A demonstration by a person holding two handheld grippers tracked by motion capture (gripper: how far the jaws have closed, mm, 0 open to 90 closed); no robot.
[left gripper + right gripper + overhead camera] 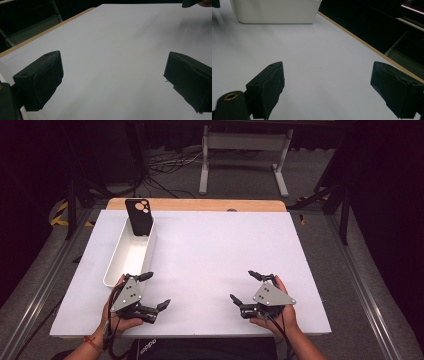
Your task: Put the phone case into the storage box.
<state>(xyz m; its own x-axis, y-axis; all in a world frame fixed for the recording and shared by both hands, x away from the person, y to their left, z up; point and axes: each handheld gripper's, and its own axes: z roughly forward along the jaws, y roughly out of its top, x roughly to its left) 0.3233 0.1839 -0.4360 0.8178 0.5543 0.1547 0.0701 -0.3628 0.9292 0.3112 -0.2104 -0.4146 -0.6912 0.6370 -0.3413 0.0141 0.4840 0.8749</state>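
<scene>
A black phone case [138, 215] with camera cut-outs leans upright at the far end of a long white bin [115, 261] on the left of the white table [215, 250]. My left gripper [156, 291] rests near the front edge just below the bin, jaws wide apart and empty. My right gripper [242, 286] sits at the front right, also open with nothing between its jaws. In the left gripper view my gripper [112, 80] frames bare white table. In the right gripper view my gripper [327, 87] points toward the bin [274, 12].
A wooden strip [200, 204] runs along the table's far edge. Beyond it stand a white metal frame [245, 150] and floor cables [160, 167]. Metal rails [365, 295] flank the table. Bare white surface lies between the two grippers.
</scene>
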